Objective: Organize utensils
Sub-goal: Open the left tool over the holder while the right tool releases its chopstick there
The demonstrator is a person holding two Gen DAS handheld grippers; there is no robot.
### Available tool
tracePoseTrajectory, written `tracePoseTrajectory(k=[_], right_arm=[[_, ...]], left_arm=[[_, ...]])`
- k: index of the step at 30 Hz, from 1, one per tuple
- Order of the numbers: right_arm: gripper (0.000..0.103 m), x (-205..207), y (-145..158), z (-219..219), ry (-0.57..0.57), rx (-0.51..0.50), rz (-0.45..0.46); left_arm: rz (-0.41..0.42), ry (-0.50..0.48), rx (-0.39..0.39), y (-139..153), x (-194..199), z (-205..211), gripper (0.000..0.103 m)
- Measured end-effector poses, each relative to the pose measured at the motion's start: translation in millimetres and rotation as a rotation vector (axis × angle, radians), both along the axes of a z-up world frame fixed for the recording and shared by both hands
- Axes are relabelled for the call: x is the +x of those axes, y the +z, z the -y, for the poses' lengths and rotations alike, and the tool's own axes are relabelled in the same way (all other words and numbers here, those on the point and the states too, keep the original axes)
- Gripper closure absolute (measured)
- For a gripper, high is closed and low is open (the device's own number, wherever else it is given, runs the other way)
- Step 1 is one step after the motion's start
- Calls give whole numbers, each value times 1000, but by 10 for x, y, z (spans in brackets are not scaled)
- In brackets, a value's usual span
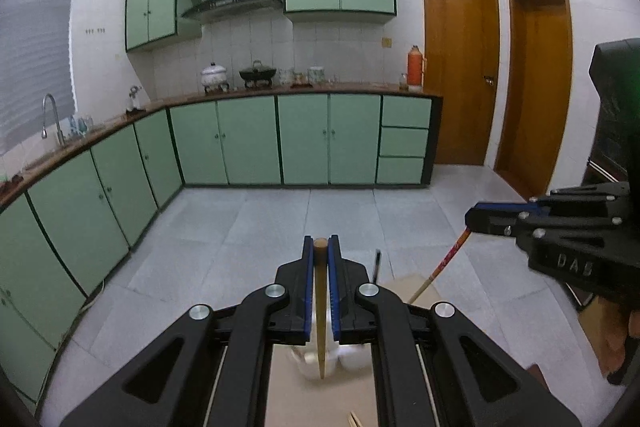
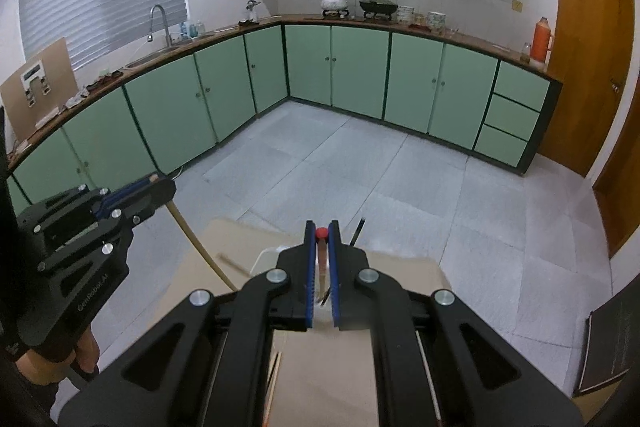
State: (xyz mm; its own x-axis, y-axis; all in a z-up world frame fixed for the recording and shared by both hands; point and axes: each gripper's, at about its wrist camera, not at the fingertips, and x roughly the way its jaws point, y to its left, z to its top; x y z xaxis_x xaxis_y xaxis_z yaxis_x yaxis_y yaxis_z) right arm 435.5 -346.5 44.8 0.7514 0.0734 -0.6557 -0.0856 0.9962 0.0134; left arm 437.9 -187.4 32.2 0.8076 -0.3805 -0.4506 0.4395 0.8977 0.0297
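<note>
Left gripper (image 1: 320,247): black plastic body, blue ribbed pads, silver pivot screws. Jaws pinched tight on a plain wooden chopstick (image 1: 320,307), round blunt top poking out just above the fingertips, shaft tapering down between the fingers to a point below. Under that tip, blurry white rounded container (image 1: 320,359) on a tan cardboard surface (image 1: 320,403); contents too blurred to tell. More pale sticks (image 1: 354,419) lie on the cardboard near the gripper base.

Right gripper (image 2: 321,231): same build, jaws clamped on a red-capped chopstick (image 2: 321,267), red rounded cap at the fingertips, lighter wooden shaft running down between the pads. Seen from the left camera this stick has a red patterned upper part and a pale lower end, slanting down-left from the right gripper toward the cardboard. A thin dark stick (image 2: 357,231) stands just right of the fingertips. White tray rim (image 2: 262,259) just left of the fingers, on the cardboard.

Writing: "DAB" embossed on the right gripper body; "GenRobot.AI" on the left gripper handle. A hand (image 2: 86,351) holds that handle.

Ahead of both tools: grey tiled floor, mint green cabinets (image 1: 248,139) with dark trim, brown wooden doors.
</note>
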Motion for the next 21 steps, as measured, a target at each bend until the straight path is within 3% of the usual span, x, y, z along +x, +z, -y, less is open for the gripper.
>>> tracePoseTrajectory(k=[8,13,14,15,17,19,21], right_arm=[[98,468,-494,91,-30,-20,-65],[97,573,-942,173,-42,2,-138],[95,567,-997,178,-48,10,-147],[84,563,-1034,183,-52,15,-154],[65,508,-1073,213,-68,21,-146],[63,415,-1066,249,-74,38,-128],[63,281,-1030,303,-71,76,-112]], left_arm=[[20,33,22,-299,498,204,96],[-55,43,27,-763,698,206,96],[-64,43,32,-806,721,203,96],[-73,46,41,-875,718,193,95],[-79,53,49,-937,683,135,81],[-74,60,41,-908,630,60,72],[-70,63,38,-859,532,-38,70]])
